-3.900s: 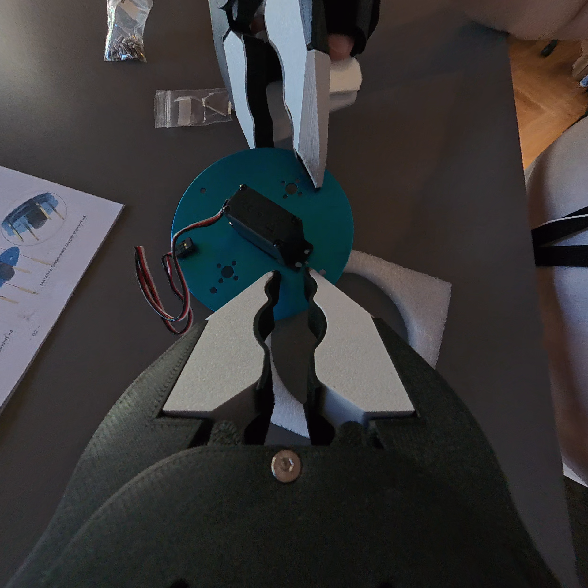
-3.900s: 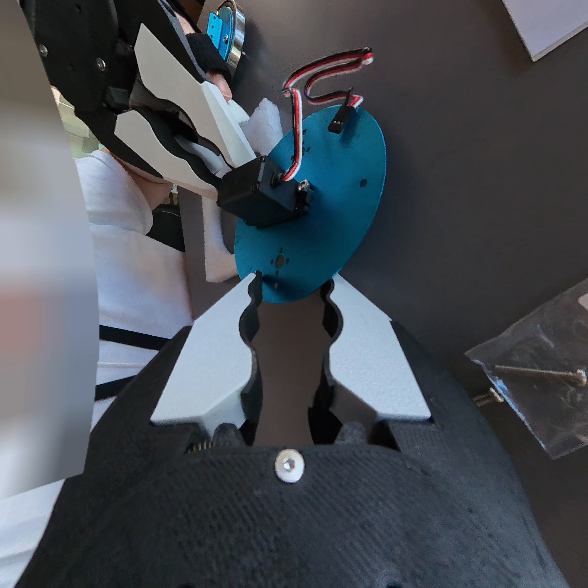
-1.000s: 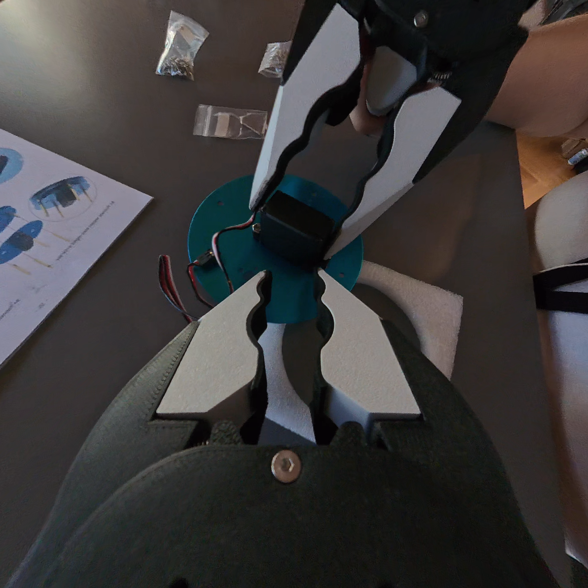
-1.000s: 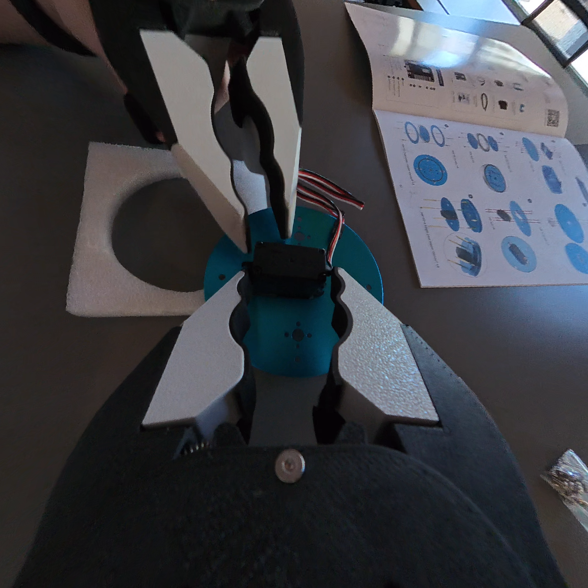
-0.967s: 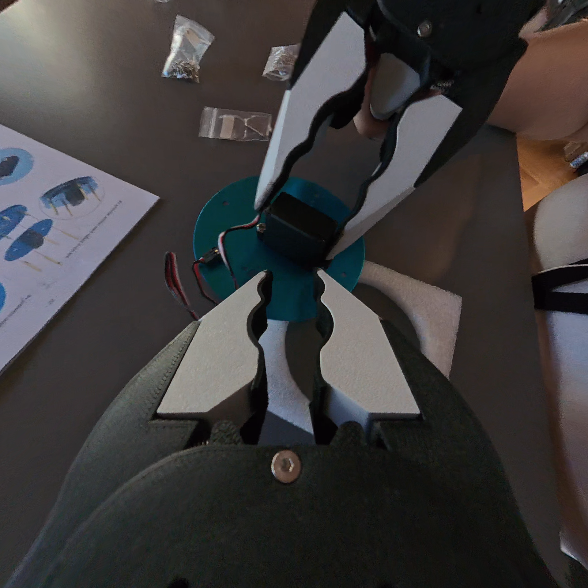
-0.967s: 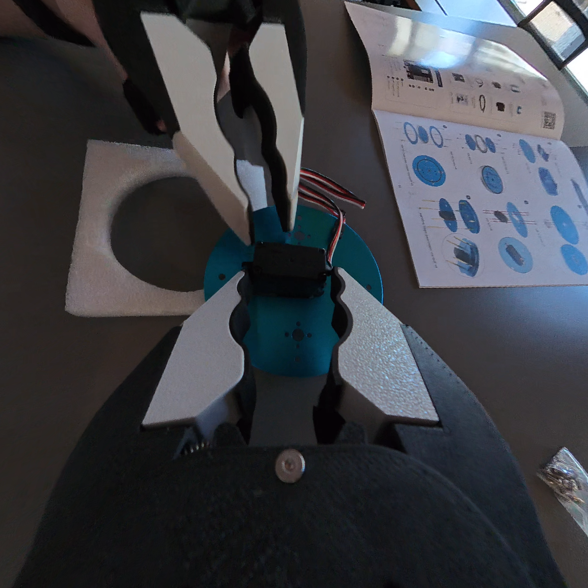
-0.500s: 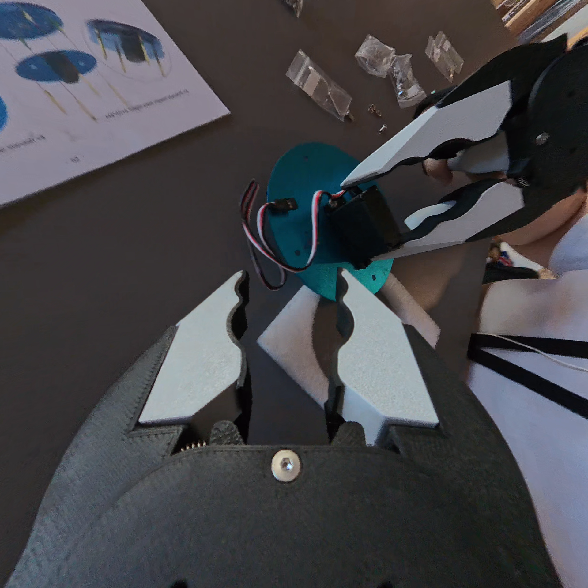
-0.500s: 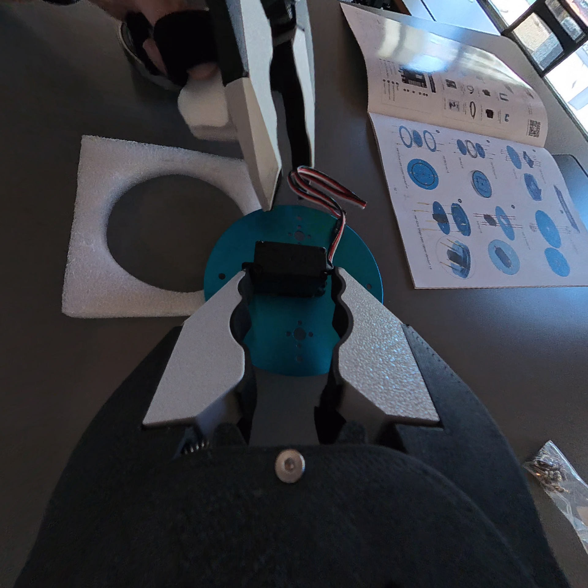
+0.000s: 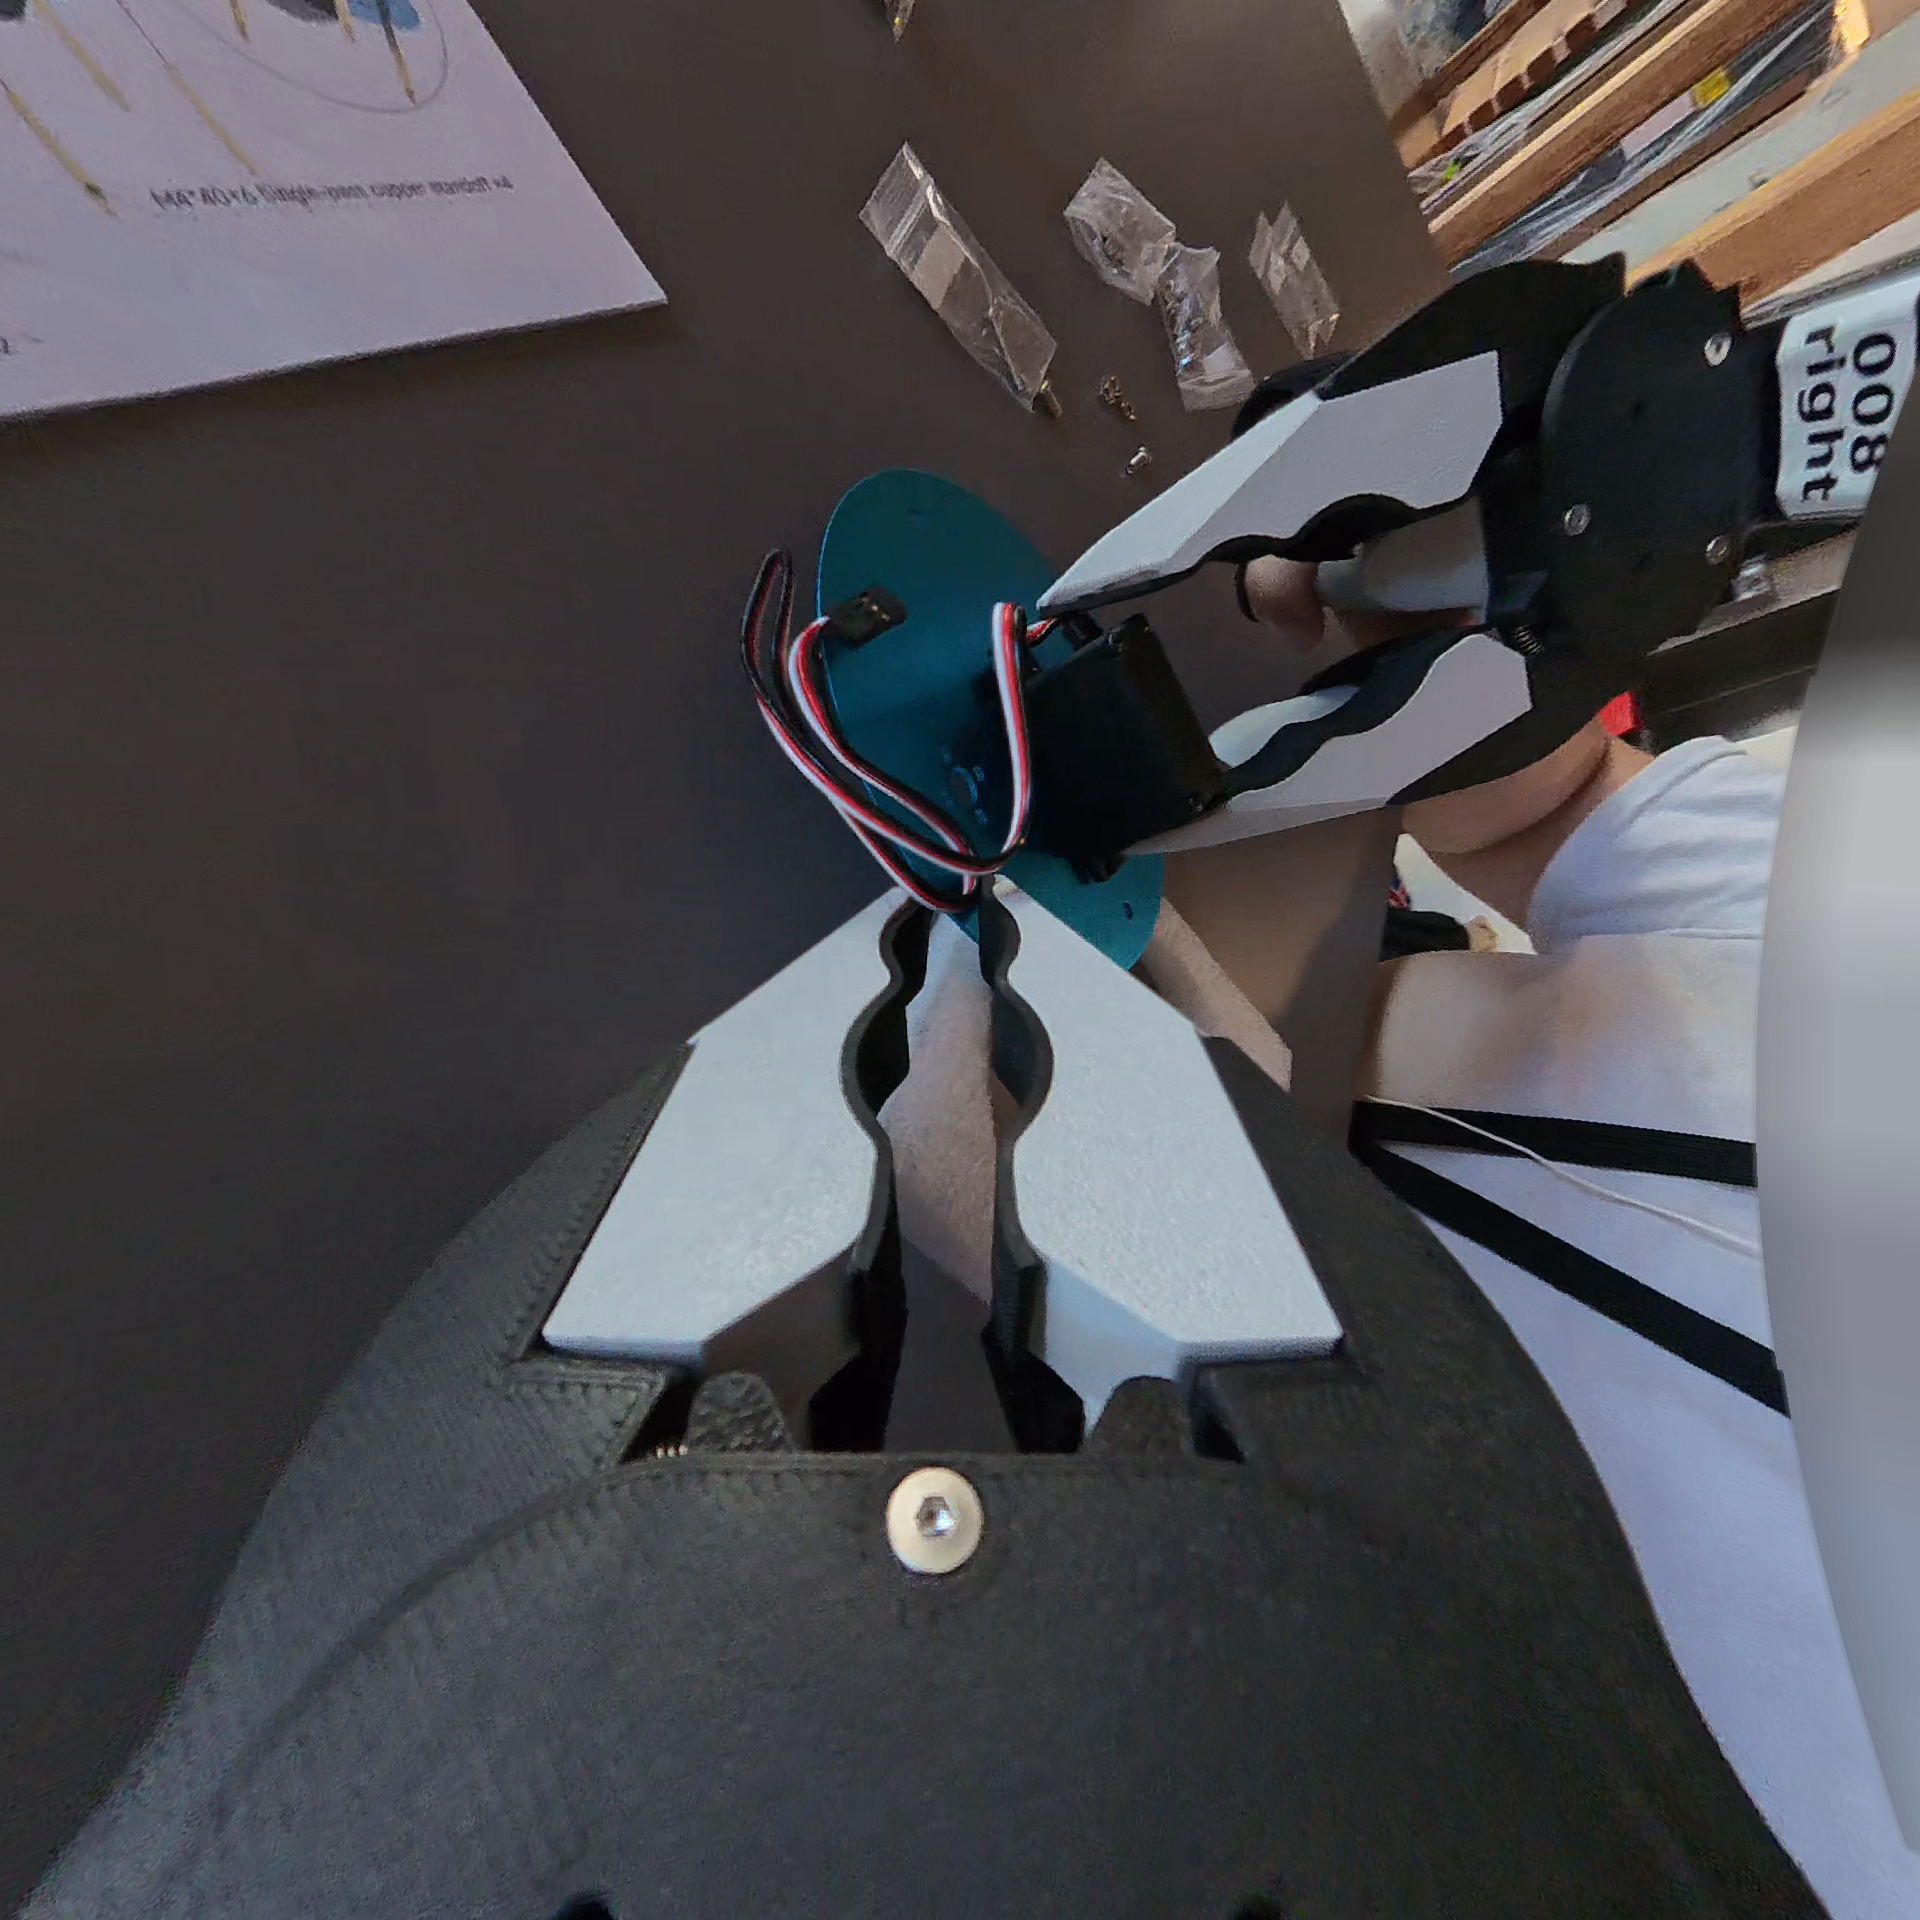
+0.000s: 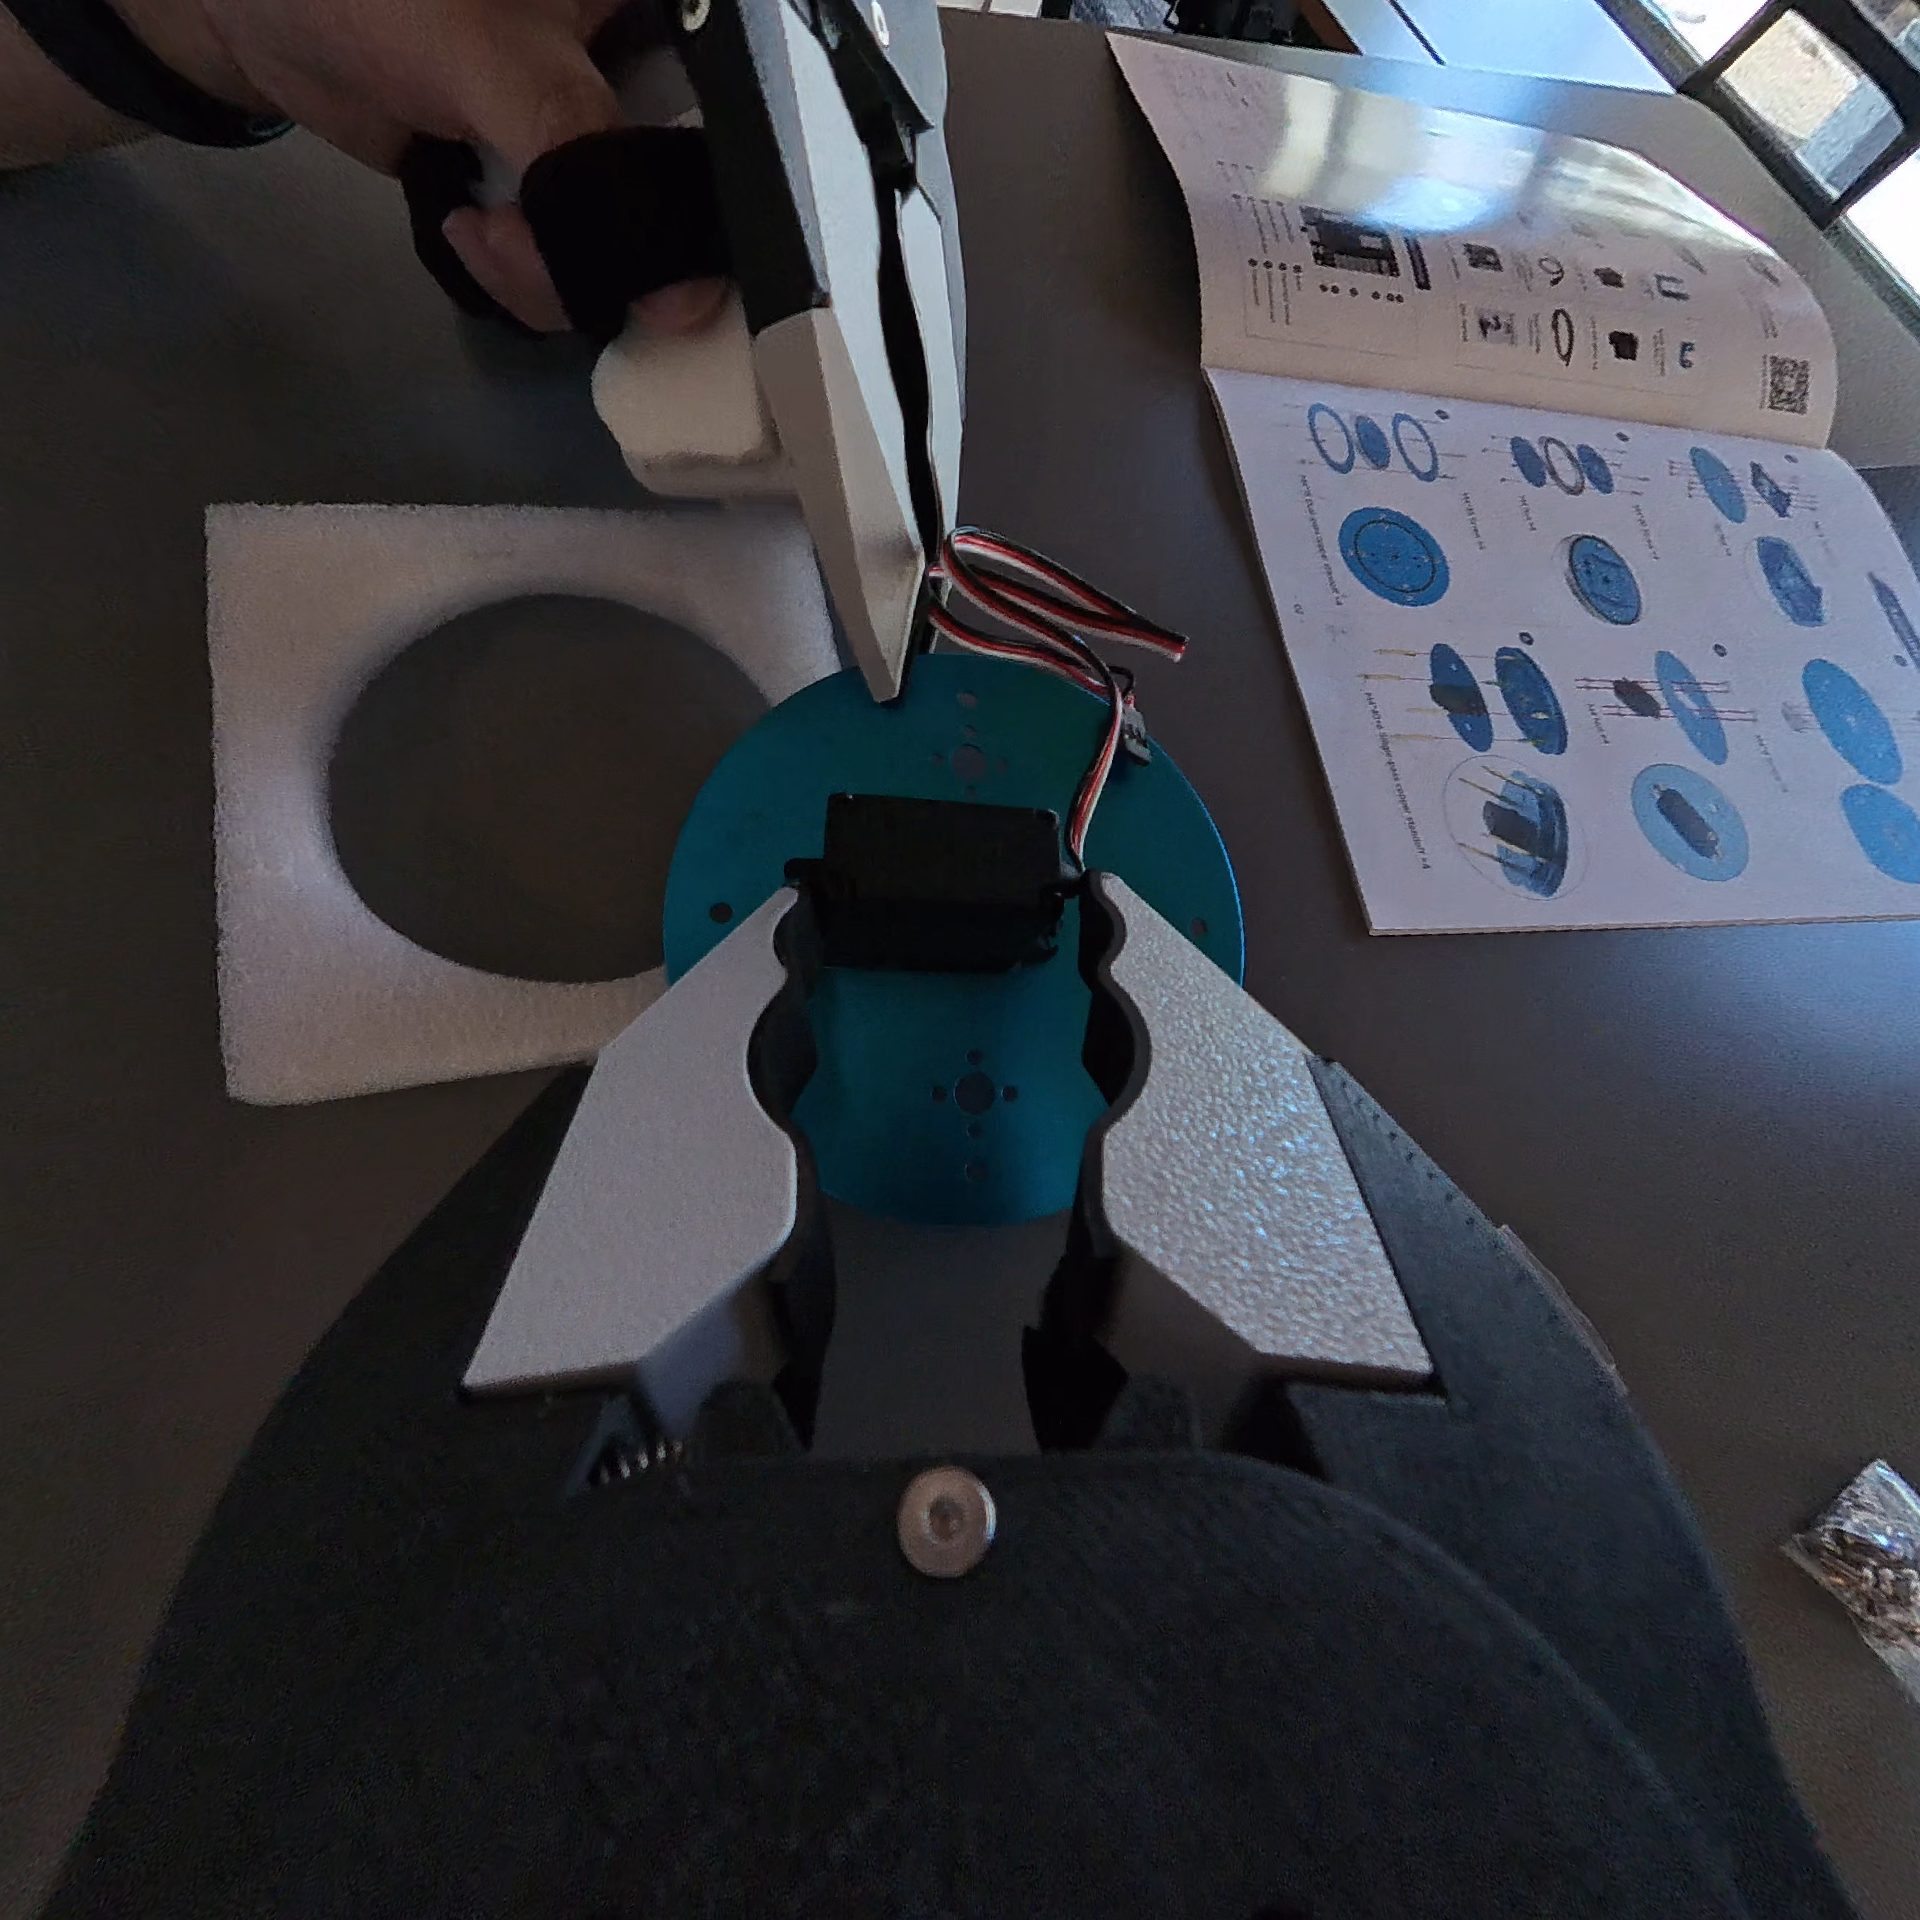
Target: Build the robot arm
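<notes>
Right gripper (image 10: pixel 940 904): your fingers are closed on the black servo (image 10: pixel 935 883), 1 finger on each short end, so the body sits square between them.
Servo and disc: the servo is seated on the teal disc (image 10: pixel 971 1101), and the whole assembly is lifted off the tabletop (image 10: pixel 1455 1091) and tilted on edge, as the left wrist view shows.
Left gripper (image 9: pixel 951 914): your fingers are narrowed to a slim gap at the disc's lower rim, right by the looped wires (image 9: pixel 894 790); whether they pinch the rim or a wire, I cannot tell.
Look of the disc: flat, round, anodised teal, with clusters of small holes.
Wires: red, white and black, ending in a small black plug (image 9: pixel 868 613).
Around: white foam frame (image 10: pixel 312 935) with a round cut-out, open instruction booklet (image 10: pixel 1558 623), small bags of screws (image 9: pixel 966 281).
</notes>
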The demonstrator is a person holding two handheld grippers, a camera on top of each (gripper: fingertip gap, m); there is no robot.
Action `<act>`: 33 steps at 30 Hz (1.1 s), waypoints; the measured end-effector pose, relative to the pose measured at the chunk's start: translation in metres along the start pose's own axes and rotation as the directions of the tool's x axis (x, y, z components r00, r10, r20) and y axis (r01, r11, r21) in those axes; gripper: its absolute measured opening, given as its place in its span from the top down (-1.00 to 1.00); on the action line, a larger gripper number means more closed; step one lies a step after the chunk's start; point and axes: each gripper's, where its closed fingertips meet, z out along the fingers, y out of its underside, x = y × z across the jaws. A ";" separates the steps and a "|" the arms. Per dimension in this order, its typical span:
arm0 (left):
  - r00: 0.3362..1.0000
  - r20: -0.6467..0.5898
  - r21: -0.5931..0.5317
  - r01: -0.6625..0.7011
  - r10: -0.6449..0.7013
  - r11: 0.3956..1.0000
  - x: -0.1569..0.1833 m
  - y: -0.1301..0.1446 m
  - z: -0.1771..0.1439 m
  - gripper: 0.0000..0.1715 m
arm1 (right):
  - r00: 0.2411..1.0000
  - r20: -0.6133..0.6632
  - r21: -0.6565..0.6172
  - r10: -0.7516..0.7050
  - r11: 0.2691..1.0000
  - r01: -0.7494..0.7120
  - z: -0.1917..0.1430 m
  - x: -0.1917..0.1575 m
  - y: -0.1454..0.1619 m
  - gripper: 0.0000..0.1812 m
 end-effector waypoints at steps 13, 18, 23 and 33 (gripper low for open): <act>0.991 -0.100 -0.026 0.090 -0.092 0.996 0.008 0.003 -0.004 0.77 | 0.988 -0.037 0.015 -0.151 0.988 0.152 0.000 -0.003 -0.002 0.44; 1.000 -0.001 -0.014 0.014 -0.014 1.000 0.002 0.001 -0.002 0.72 | 0.979 -0.059 0.020 -0.193 0.981 0.194 0.001 -0.005 -0.003 0.44; 0.983 0.131 -0.018 -0.127 0.128 0.992 -0.004 -0.002 -0.003 0.73 | 0.992 -0.031 0.039 -0.121 0.992 0.123 0.002 -0.003 -0.002 0.44; 0.705 0.367 0.060 -0.669 0.607 0.741 0.043 -0.038 -0.034 0.59 | 0.998 -0.009 0.043 -0.061 0.997 0.061 0.002 -0.001 -0.002 0.45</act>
